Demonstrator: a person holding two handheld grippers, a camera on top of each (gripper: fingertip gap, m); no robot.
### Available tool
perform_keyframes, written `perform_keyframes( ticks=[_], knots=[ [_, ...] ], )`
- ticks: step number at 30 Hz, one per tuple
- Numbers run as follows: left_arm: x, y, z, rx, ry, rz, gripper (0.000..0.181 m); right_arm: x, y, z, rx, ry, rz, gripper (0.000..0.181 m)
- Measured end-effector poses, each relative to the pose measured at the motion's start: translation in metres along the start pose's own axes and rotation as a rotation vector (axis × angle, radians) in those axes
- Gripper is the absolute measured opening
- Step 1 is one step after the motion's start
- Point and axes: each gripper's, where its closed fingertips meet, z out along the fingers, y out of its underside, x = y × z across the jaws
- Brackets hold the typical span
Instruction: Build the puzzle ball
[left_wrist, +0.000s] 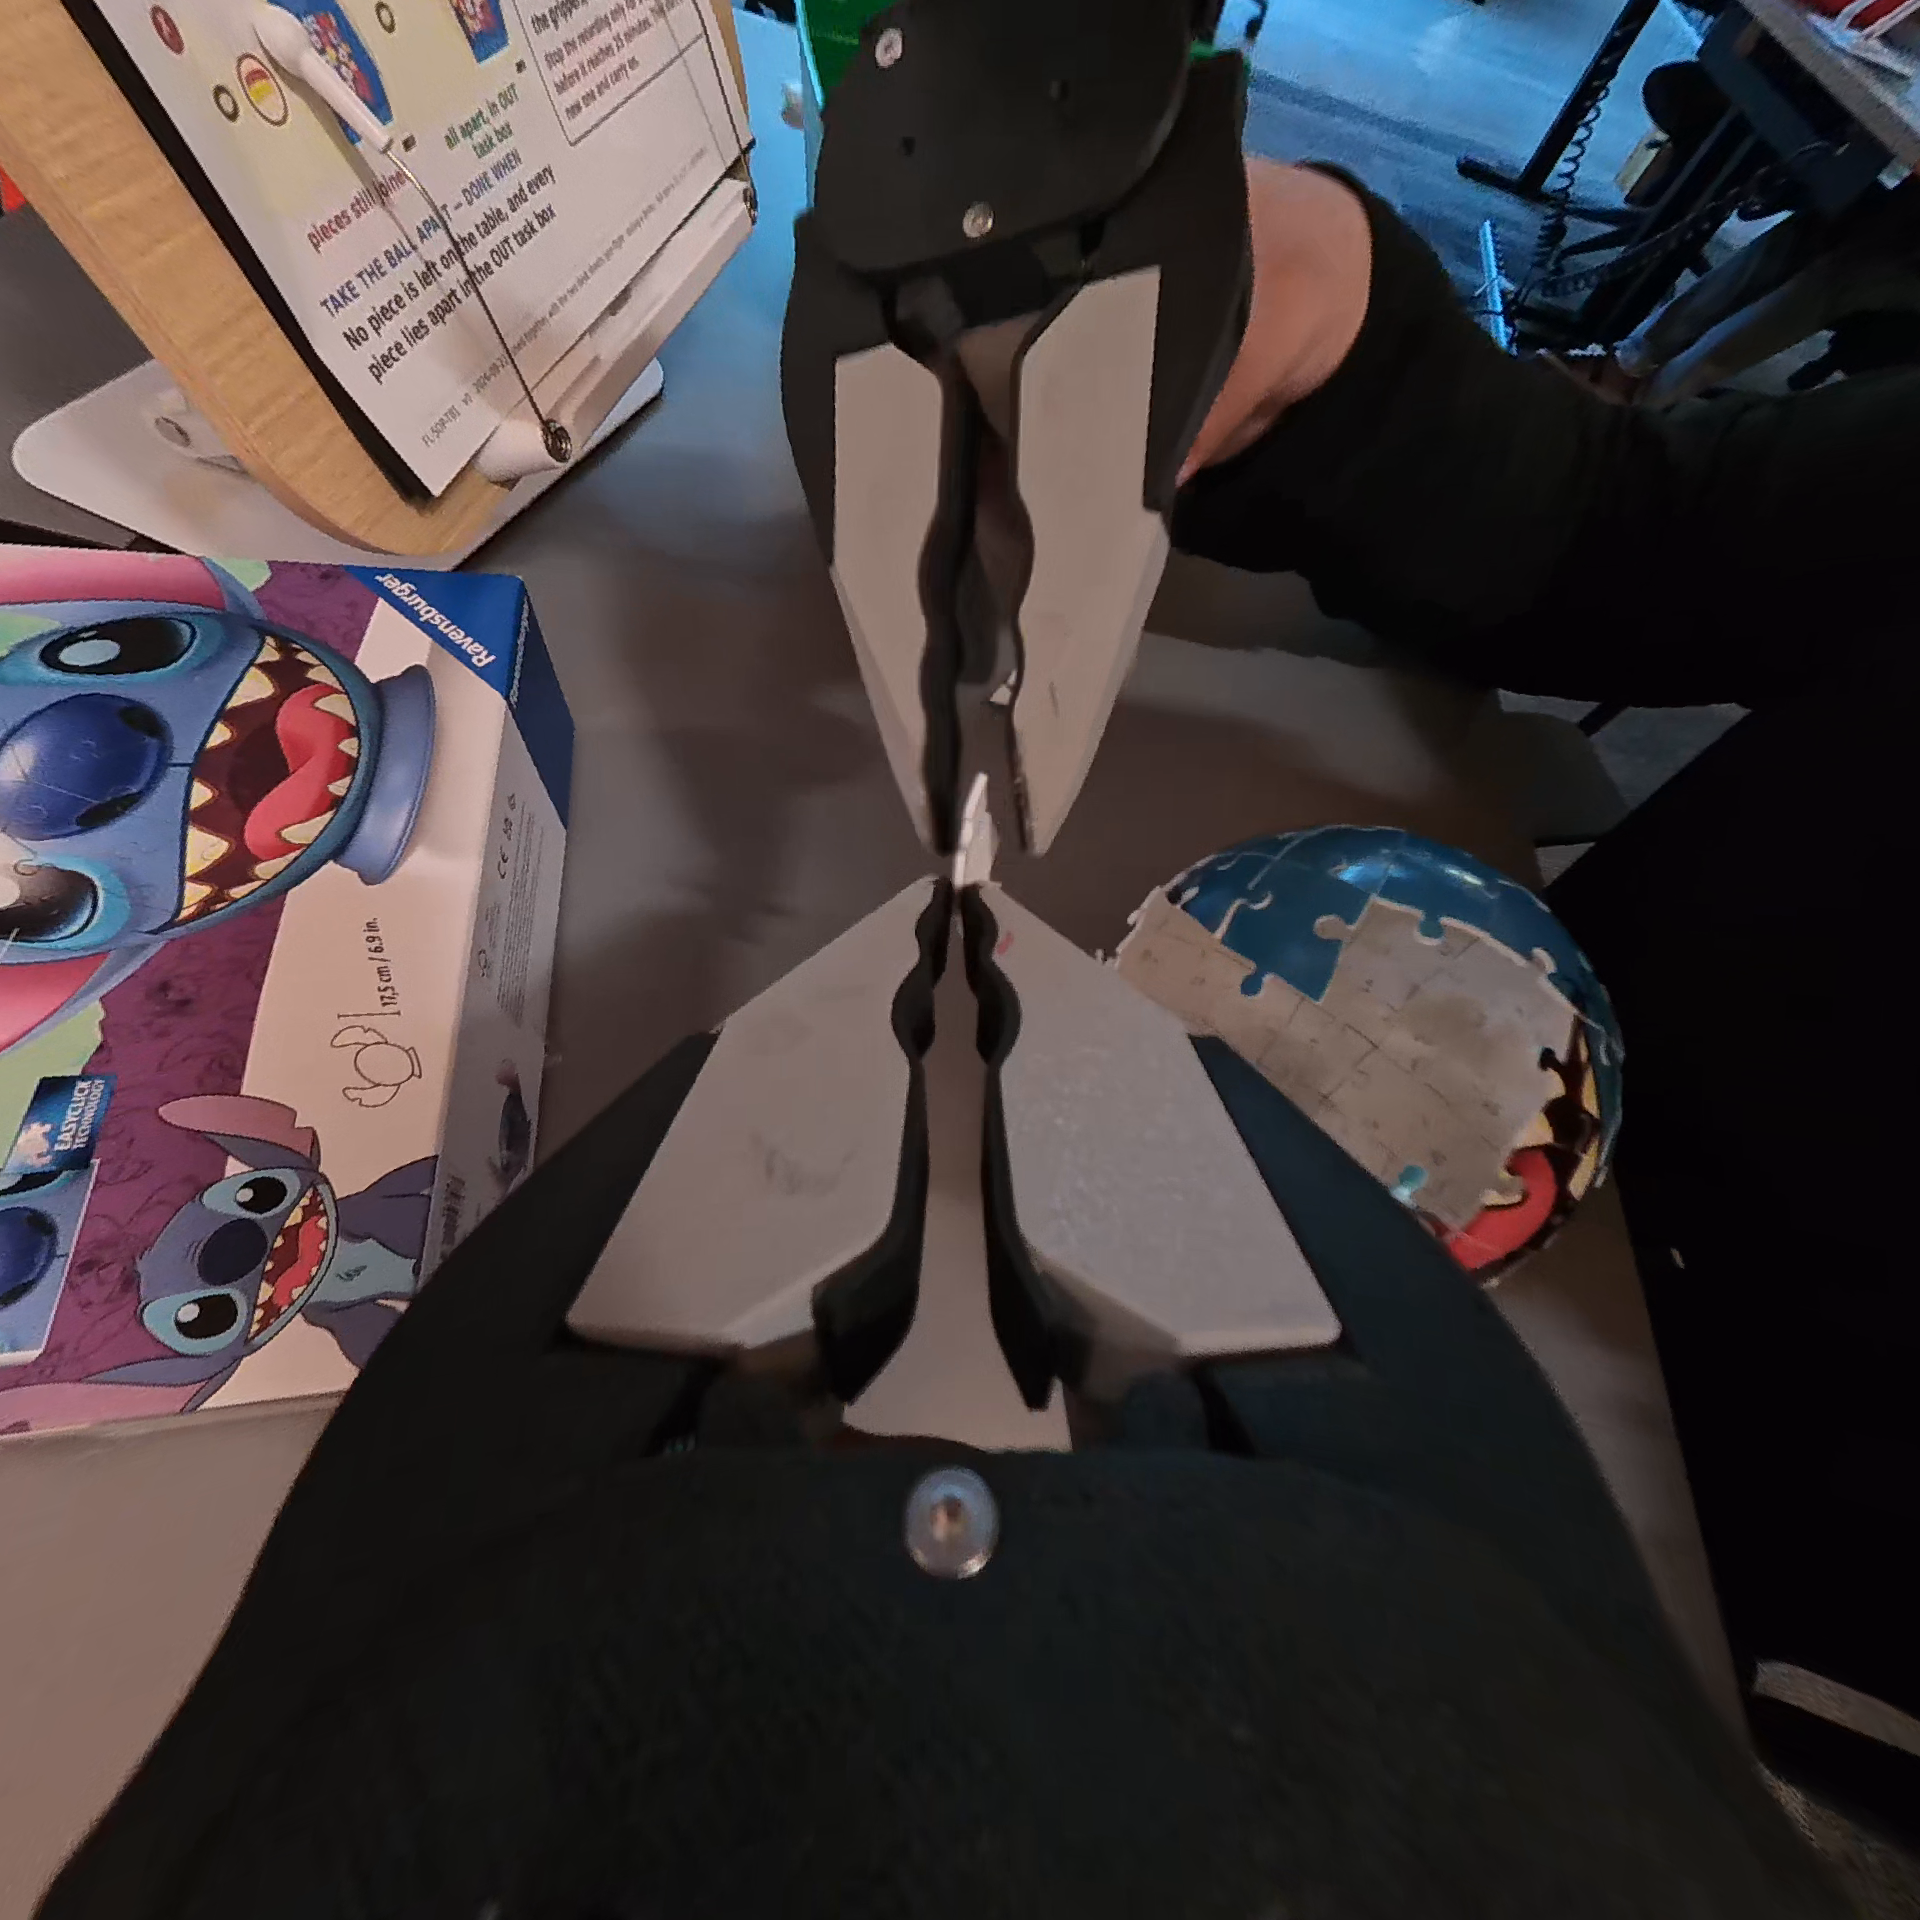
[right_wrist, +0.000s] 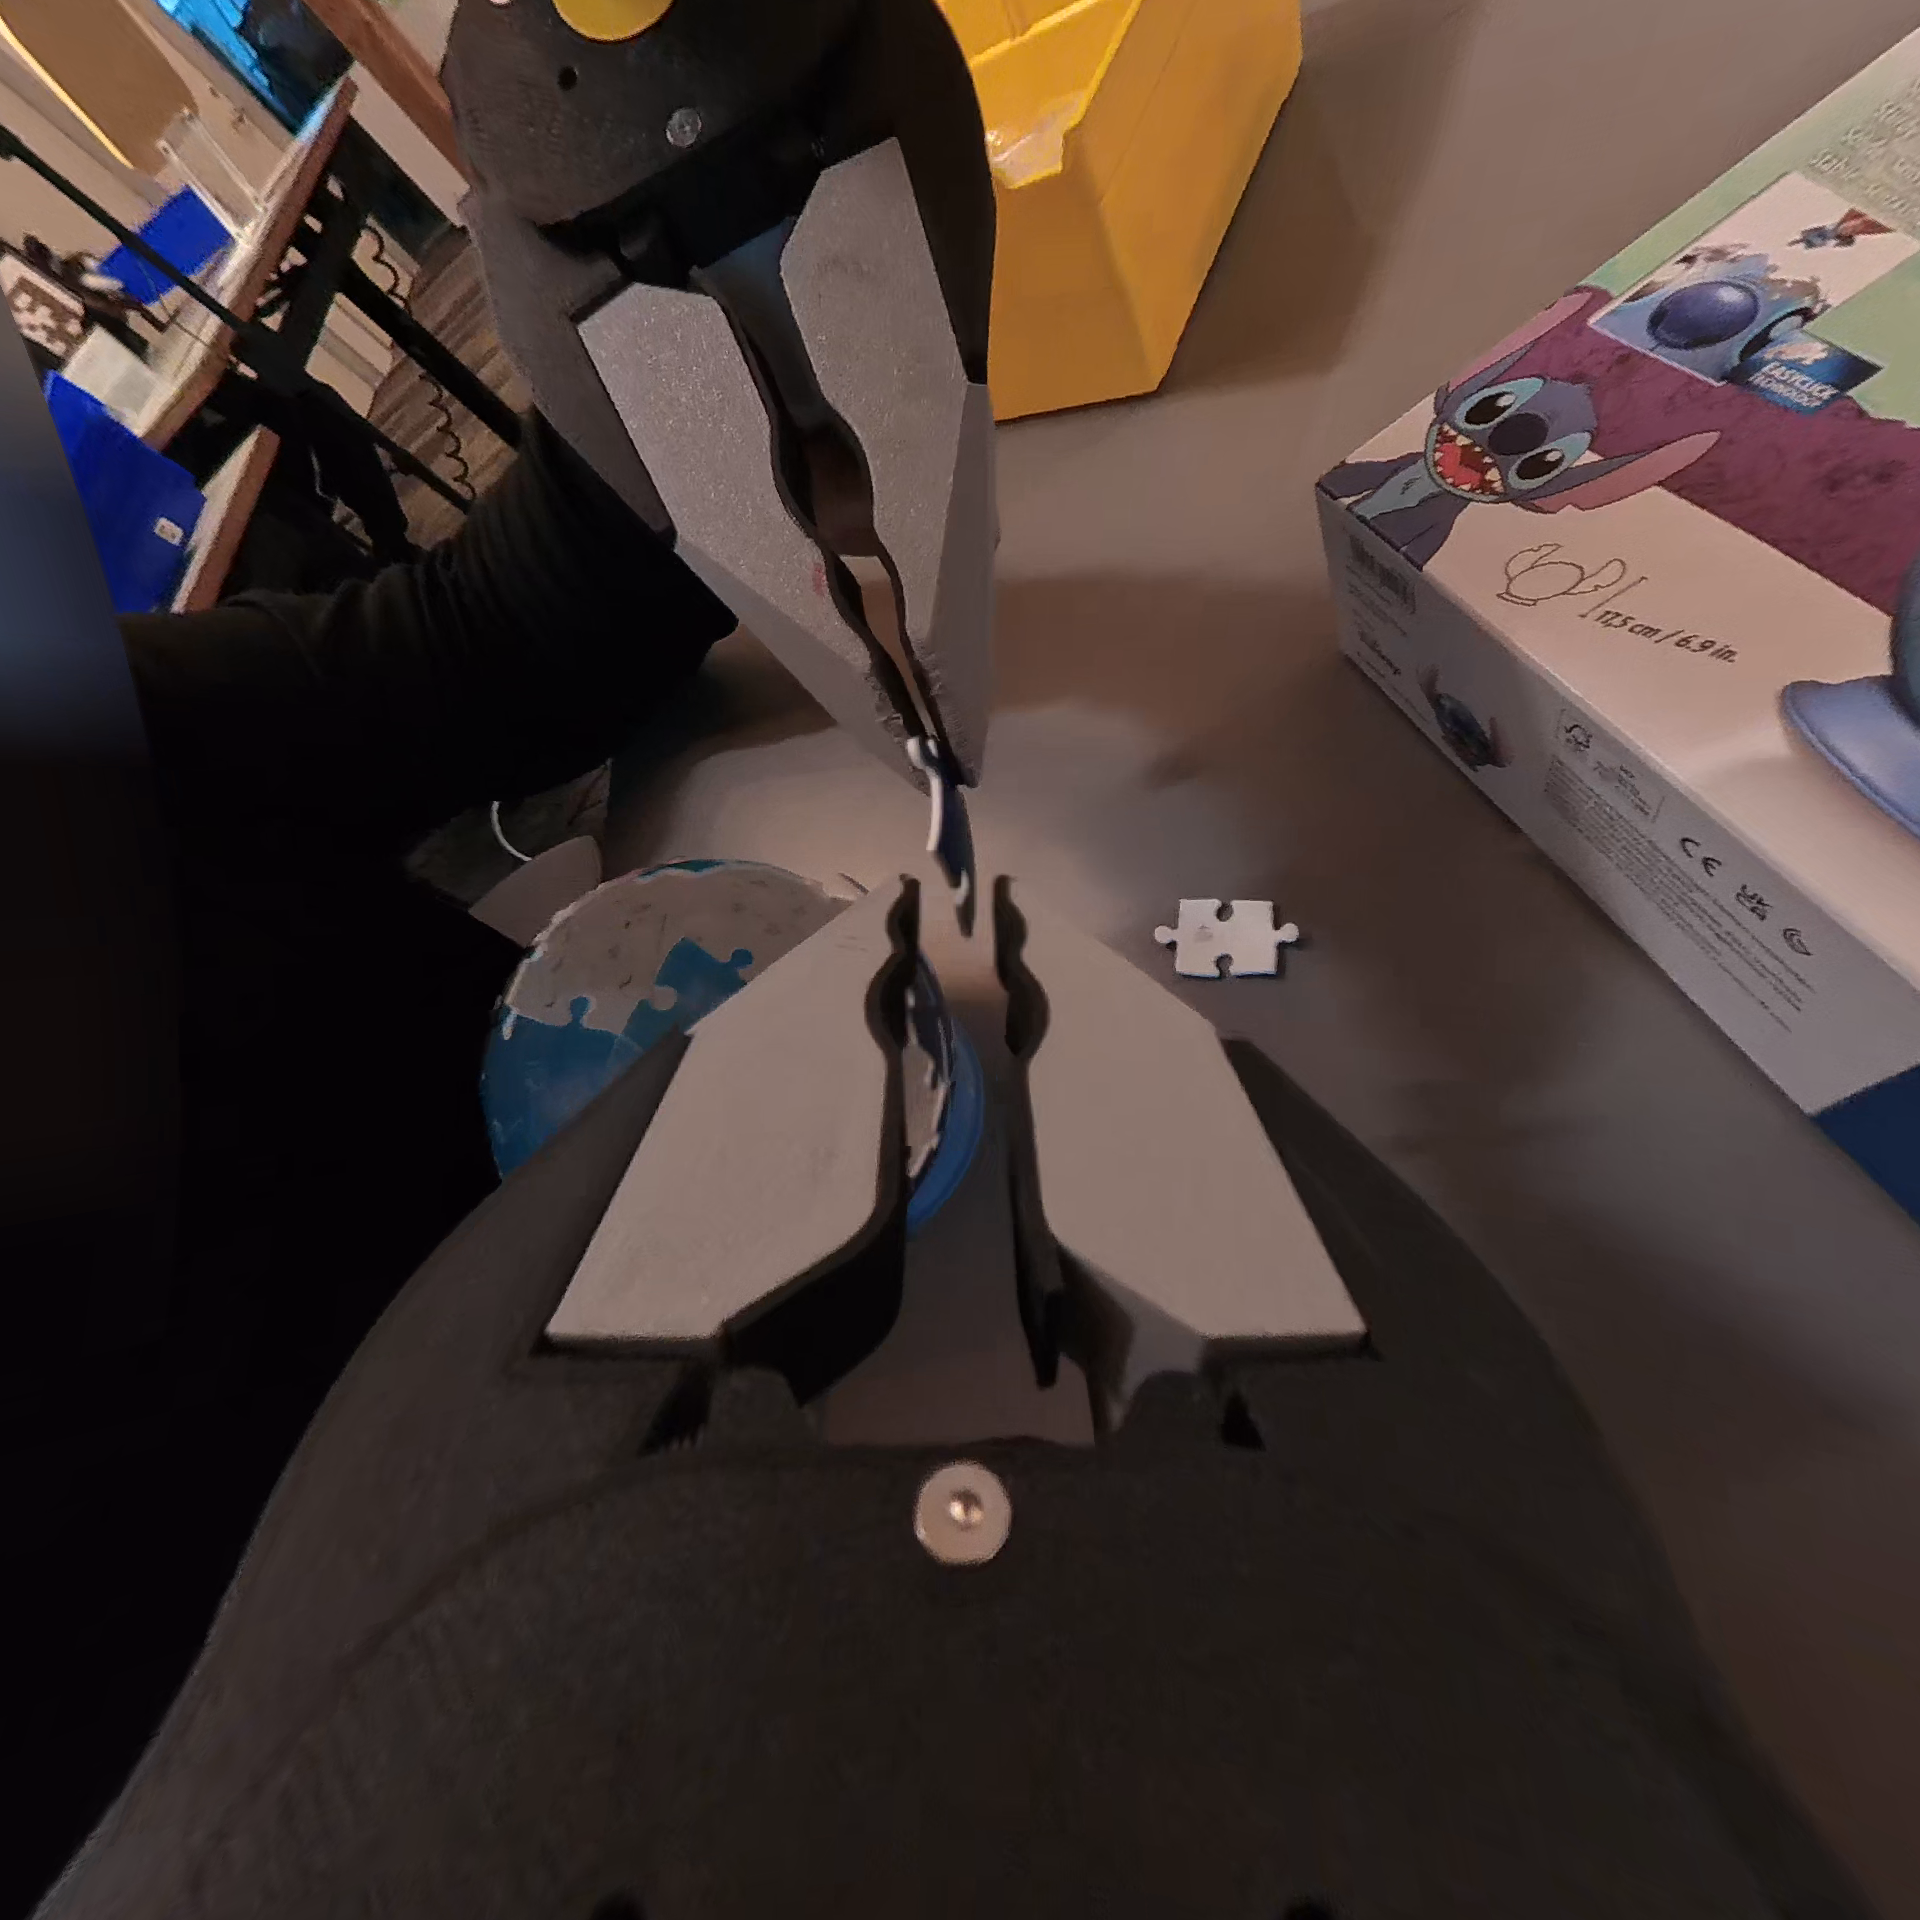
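My left gripper (left_wrist: 951, 894) is shut on a small puzzle piece (right_wrist: 951, 831), blue on one side and white on the other, and holds it above the table. My right gripper (right_wrist: 956, 883) faces it tip to tip. Its jaws stand slightly open, one on each side of the piece's free end. In the left wrist view the right gripper (left_wrist: 982, 836) comes in from the top, with the piece (left_wrist: 977, 831) between the tips. The partly built puzzle ball (left_wrist: 1382, 1039), blue, grey-white and red, rests on the table beside them and also shows in the right wrist view (right_wrist: 613, 987).
A loose white puzzle piece (right_wrist: 1226, 935) lies on the grey table. The puzzle box (left_wrist: 260, 987) lies flat beside it (right_wrist: 1662, 623). A yellow bin (right_wrist: 1122, 208) stands behind. An instruction sheet on a wooden stand (left_wrist: 364, 260) is at the far left. A person's black sleeve (left_wrist: 1507, 468) is close by. Both grippers' tips are close together, under 4 cm apart.
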Motion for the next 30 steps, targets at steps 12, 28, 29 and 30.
perform_keyframes(
  ticks=[12, 28, 29, 30],
  knots=[
    [0.007, 0.014, 0.015, -0.094, 0.002, 0.006, 0.0, 0.004, 0.006, 0.007, -0.137, 0.229, -0.232, 0.005],
    [-0.006, 0.006, -0.013, -0.062, -0.057, -0.01, 0.019, -0.008, 0.012, 0.005, -0.164, 0.177, -0.124, 0.0],
    [-0.01, 0.01, -0.015, -0.078, -0.073, -0.023, 0.021, -0.009, 0.01, 0.005, -0.163, 0.166, -0.103, 0.0],
    [-0.014, 0.015, -0.016, -0.106, -0.089, -0.024, 0.023, -0.011, 0.01, 0.006, -0.179, 0.154, -0.083, 0.0]
  ],
)
